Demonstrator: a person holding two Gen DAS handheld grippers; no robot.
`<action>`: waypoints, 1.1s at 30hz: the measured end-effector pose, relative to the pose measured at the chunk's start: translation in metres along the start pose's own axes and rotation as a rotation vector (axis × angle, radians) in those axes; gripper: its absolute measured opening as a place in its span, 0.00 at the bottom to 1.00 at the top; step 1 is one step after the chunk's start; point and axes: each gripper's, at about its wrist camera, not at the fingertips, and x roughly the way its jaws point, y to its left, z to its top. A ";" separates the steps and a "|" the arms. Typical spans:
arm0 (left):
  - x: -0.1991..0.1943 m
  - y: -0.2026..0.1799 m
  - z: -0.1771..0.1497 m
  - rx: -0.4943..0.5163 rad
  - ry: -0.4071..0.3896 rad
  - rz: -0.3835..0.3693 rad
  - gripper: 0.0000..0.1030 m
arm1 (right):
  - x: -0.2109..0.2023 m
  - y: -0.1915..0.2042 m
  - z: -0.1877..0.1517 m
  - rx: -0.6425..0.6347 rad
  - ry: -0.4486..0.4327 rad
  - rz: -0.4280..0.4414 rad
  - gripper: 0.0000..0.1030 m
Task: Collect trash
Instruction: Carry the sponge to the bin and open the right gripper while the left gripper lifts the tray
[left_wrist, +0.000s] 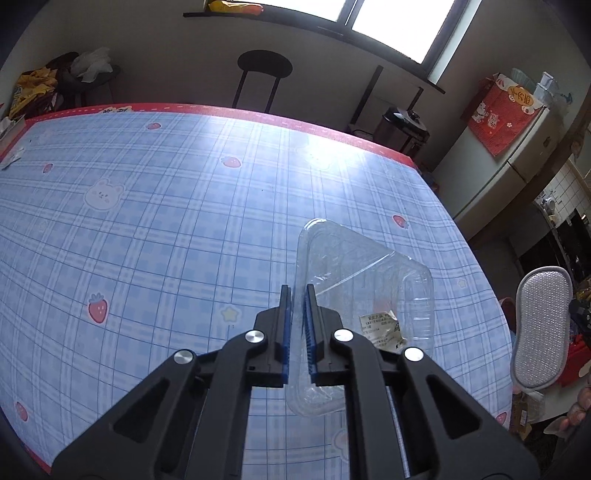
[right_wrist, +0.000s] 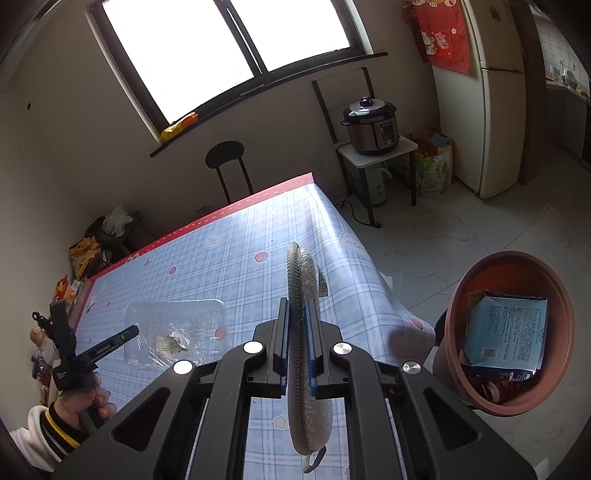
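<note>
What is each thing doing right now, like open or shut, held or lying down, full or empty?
Left gripper: shut on the clear plastic clamshell box's edge.
Clear plastic clamshell box: empty, pinched at one edge.
Right gripper: shut on the grey scrubbing pad.
Grey scrubbing pad: held upright, edge-on.
Brown round bin: open, a blue carton inside.
Pressure cooker: lid on.

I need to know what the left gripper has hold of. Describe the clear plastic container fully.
The clear plastic container is a thin, see-through clamshell tray with rounded corners and moulded ridges, empty but for a torn white printed label. It looks crumpled. The left gripper is shut on its near-left edge, and it sits over the checked tablecloth; whether it is lifted clear is not certain.
</note>
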 end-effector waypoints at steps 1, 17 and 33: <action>-0.010 -0.001 0.002 0.002 -0.017 -0.007 0.10 | -0.002 -0.001 0.000 0.003 -0.006 0.004 0.09; -0.138 -0.065 0.037 0.024 -0.248 -0.098 0.10 | -0.087 -0.103 0.030 0.138 -0.215 -0.110 0.09; -0.156 -0.156 0.031 0.103 -0.276 -0.172 0.10 | -0.133 -0.212 0.036 0.237 -0.274 -0.256 0.10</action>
